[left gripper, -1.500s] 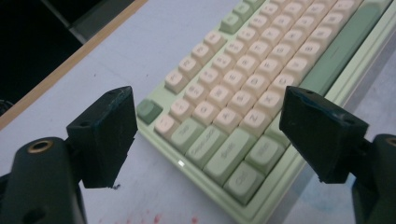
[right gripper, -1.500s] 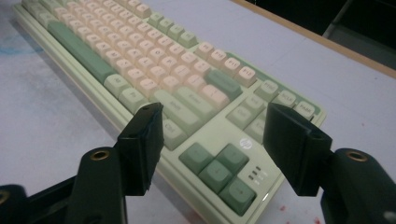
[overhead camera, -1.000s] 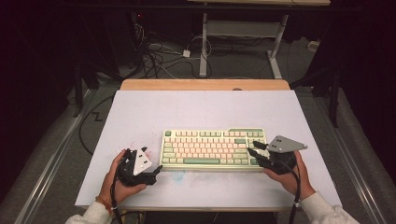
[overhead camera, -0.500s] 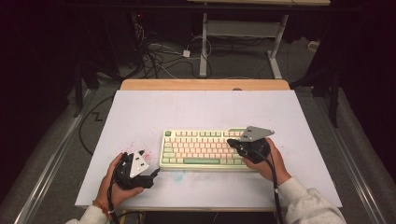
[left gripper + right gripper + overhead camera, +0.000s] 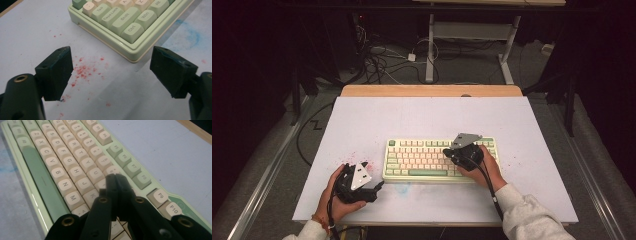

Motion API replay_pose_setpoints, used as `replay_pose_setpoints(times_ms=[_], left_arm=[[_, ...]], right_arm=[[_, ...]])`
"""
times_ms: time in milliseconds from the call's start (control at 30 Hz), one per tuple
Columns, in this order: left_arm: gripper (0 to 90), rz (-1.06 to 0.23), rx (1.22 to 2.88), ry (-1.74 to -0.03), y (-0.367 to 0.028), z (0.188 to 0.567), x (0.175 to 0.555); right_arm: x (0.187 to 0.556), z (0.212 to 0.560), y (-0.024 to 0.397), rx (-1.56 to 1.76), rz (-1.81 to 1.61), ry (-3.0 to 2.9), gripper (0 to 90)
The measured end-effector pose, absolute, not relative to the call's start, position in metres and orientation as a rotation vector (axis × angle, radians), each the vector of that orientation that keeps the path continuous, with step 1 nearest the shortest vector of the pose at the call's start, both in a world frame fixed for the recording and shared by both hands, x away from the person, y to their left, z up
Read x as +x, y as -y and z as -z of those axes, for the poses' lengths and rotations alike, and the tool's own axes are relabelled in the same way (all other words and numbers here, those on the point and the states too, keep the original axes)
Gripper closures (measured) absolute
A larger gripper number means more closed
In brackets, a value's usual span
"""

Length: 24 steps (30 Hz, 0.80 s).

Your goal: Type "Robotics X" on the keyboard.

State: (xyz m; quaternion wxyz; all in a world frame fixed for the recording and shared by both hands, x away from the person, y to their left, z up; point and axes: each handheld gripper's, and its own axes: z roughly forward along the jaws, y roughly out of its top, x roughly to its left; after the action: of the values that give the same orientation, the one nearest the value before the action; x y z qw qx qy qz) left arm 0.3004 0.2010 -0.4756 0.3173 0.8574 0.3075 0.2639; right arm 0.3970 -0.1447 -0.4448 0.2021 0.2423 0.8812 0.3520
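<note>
Pressing keys with closed jaws appears to be the step in hand: the right gripper (image 5: 448, 151), its two black jaws shut together with nothing between them, hovers low over the upper middle of the pale green mechanical keyboard with cream and green keycaps (image 5: 422, 160). In the right gripper view the joined jaw tips (image 5: 114, 178) sit just above the number row of the keyboard (image 5: 75, 165), near the 8 and 9 keys and just beside the green function keys; whether they touch a keycap cannot be told. The keyboard lies flat on the white sheet covering the table (image 5: 362, 120), toward the person's edge and slightly right of centre. The left gripper (image 5: 380, 184) rests on the sheet off the keyboard's near left corner, its jaws standing wide apart and empty; in the left gripper view that corner, with its Ctrl and Shift keys (image 5: 130, 27), lies just ahead of the jaws, and red speckles (image 5: 85, 70) stain the sheet between them. Judged risks: the joined tips look about as broad as one keycap, so a slightly off-centre descent could strike two neighbouring keys at once; a slanted push could slide the unheld keyboard across the smooth sheet, since the left gripper does not brace it.
</note>
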Motion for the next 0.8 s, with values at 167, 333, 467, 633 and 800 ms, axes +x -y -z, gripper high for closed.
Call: replay_pose_setpoints(times_ms=[167,333,467,633,800], left_arm=[[17.5,-0.690,2.259,-0.806,-0.200,0.476,0.300],[17.5,-0.691,2.261,-0.803,-0.200,0.476,0.300],[17.5,-0.683,2.266,-0.802,-0.200,0.477,0.301],[17.5,-0.665,2.261,-0.798,-0.199,0.477,0.301],[17.5,-0.666,2.262,-0.800,-0.200,0.477,0.301]], right_arm=[[0.401,0.449,0.143,0.692,-0.967,-2.464,90.0],[0.401,0.451,0.142,0.695,-0.969,-2.466,90.0],[0.401,0.453,0.141,0.690,-0.955,-2.466,90.0],[0.401,0.456,0.139,0.693,-0.932,-2.475,90.0],[0.398,0.451,0.142,0.688,-0.957,-2.463,90.0]])
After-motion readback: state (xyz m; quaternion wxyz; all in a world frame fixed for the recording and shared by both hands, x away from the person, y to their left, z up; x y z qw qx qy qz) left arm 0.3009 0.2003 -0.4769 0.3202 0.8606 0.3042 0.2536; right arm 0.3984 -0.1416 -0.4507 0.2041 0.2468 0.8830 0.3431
